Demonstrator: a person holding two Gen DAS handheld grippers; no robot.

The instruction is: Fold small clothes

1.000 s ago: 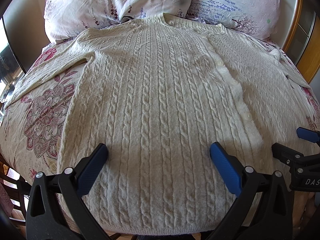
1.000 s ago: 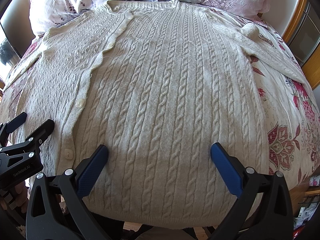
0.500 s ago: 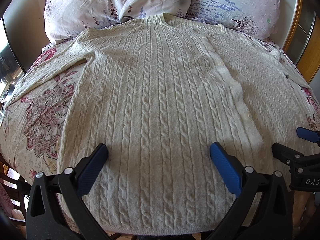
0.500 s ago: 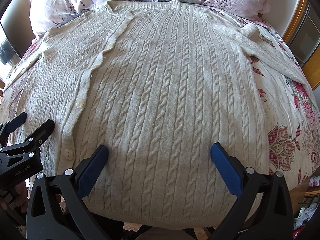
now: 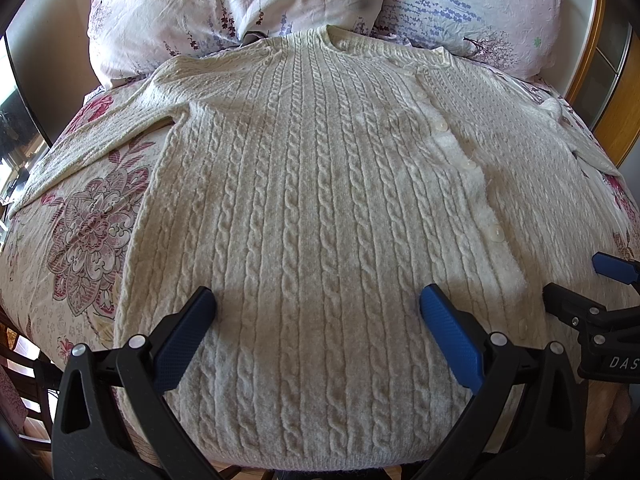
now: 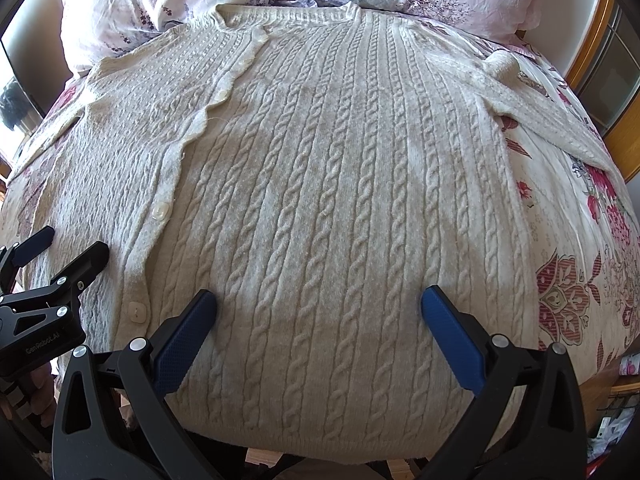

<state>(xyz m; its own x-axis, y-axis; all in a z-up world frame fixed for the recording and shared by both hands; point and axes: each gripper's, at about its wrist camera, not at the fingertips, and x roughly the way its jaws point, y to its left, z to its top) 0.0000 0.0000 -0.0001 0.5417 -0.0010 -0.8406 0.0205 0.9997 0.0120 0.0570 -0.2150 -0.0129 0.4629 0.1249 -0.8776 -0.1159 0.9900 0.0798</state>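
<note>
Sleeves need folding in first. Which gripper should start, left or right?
Either; slight edge to left. The left gripper hangs open over the cardigan hem, its sleeve lying straight on the bedspread. The right gripper is open too, but its sleeve looks bunched.

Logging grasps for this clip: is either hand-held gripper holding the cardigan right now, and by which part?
Nothing is held. The left hand-held gripper and right hand-held gripper both hang open above the cream cable-knit cardigan near its hem.

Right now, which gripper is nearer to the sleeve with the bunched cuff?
Right. The right gripper hovers over the hem on the bunched sleeve's side; the left gripper hovers beyond the button placket, farther away.
</note>
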